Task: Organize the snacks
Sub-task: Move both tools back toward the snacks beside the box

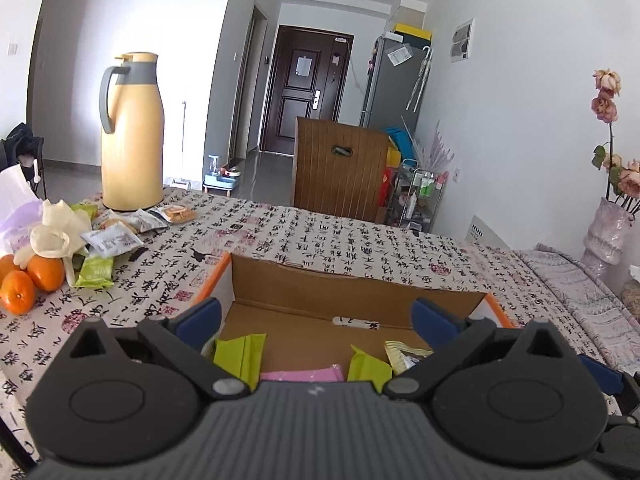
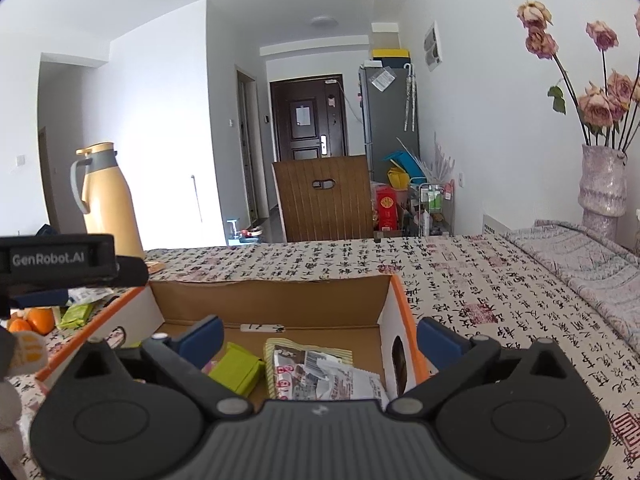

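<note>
Covering the counter (image 1: 320, 236) is a calligraphy-print cloth, on which an open cardboard box (image 1: 360, 284) is set. Left of the box, a yellow jug (image 1: 132, 136), loose snack packets (image 1: 116, 236) and oranges (image 1: 32, 280) are seen. Inside the box, green, pink and printed packets (image 2: 324, 372) are lying. Over the box, the left tool (image 1: 316, 316) and right tool (image 2: 320, 336) are held spread wide, nothing gripped.

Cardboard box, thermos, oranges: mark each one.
cardboard box (image 1: 360, 294), left wrist view, inner back wall.
thermos (image 1: 132, 148), left wrist view, yellow body.
oranges (image 1: 46, 272), left wrist view, skin of the rear orange.
</note>
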### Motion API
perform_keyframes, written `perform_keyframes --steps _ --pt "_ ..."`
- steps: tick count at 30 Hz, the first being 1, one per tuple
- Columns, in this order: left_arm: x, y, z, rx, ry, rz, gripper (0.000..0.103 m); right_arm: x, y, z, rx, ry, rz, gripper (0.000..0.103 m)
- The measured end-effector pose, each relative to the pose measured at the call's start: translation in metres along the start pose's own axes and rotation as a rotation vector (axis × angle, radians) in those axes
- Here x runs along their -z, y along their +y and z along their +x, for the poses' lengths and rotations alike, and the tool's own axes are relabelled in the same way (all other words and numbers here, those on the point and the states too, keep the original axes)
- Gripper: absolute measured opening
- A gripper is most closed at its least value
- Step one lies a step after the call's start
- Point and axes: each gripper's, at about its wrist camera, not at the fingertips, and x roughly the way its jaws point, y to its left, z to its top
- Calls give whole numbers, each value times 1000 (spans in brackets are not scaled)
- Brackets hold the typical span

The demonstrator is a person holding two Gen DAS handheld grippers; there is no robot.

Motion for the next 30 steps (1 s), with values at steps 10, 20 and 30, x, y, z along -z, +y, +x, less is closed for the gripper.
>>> perform_keyframes --steps 10,20,30 --pt "6 7 -42 21 -17 15 103 7 2 -43 -5 -11 -8 103" --pt "29 24 -81 33 -3 40 103 27 -1 -87 -7 7 -13 103" --pt "65 41 -105 36 57 57 103 55 0 -117 -25 49 -14 103"
